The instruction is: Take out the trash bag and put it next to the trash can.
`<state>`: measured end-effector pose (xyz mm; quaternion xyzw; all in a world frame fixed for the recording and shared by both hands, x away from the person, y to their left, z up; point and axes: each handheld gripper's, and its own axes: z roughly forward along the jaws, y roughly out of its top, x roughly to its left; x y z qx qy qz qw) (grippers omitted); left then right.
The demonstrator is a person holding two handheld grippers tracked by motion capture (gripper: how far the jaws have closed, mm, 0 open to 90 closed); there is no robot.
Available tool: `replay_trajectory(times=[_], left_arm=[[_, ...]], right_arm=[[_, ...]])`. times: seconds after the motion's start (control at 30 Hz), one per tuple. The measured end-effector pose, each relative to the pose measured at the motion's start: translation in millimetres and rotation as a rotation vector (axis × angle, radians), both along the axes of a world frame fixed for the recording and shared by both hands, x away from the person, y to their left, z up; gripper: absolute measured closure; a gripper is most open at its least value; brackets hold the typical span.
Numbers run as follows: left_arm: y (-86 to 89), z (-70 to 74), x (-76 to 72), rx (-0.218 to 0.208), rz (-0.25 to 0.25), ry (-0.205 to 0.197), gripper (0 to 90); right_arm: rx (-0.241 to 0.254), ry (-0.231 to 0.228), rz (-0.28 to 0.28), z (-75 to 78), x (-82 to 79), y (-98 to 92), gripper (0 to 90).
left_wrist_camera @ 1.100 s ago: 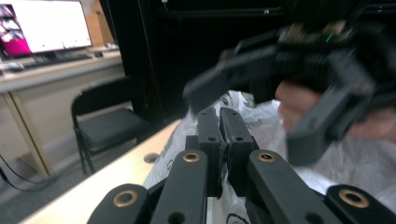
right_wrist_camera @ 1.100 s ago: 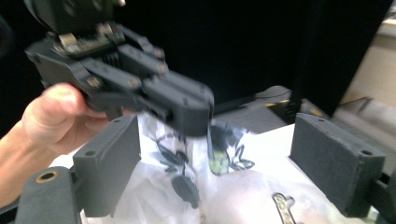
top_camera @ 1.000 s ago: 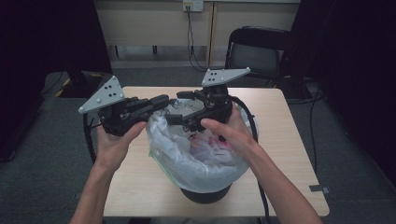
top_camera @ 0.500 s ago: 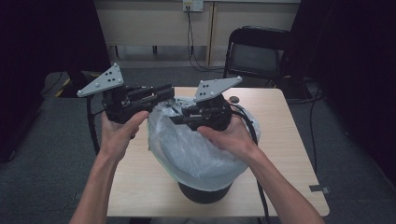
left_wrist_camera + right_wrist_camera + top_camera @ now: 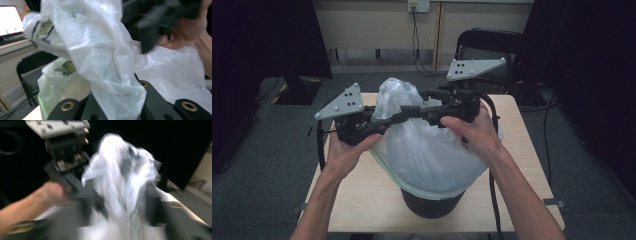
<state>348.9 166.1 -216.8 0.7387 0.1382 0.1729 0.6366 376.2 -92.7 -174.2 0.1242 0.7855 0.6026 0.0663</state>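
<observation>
My left hand-held gripper point(image 5: 117, 110) pinches the bag point(image 5: 422, 145) neck above the bin point(image 5: 432, 205). Right hand-held gripper point(image 5: 404, 111), just opening, jaws straddling that neck, sits opposite.

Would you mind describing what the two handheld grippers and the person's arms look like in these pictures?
Both the left gripper and the right gripper have black bodies with long black jaws, and each carries a grey three-cornered plate dotted with small pale studs on top. A black cable trails from each. In the left gripper view, brass-coloured rings sit in the jaw bases. The person's forearms are bare, with no sleeves showing.
</observation>
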Motion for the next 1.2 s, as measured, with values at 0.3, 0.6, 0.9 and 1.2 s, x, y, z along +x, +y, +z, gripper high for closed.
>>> replay_trajectory(times=[0.3, 0.6, 0.9, 1.2], left_arm=[[28.2, 10.9, -1.4, -0.131, 0.023, 0.007, 89.2], [-12.7, 8.0, 1.0, -0.062, -0.073, 0.020, 24.3], [-35.9, 7.2, -5.7, 0.054, -0.025, 0.021, 85.5], [16.3, 11.4, -4.7, -0.104, 0.036, 0.049, 87.4]], right_arm=[[-0.127, -0.047, -0.055, -13.9, -4.6, -21.6, 30.8], [-0.047, -0.096, -0.025, 8.9, -7.0, -22.8, 90.0], [0.006, -0.114, -0.010, 25.4, -12.3, -15.8, 64.9], [-0.038, -0.111, -0.107, 11.4, -18.1, -56.7, 19.7]])
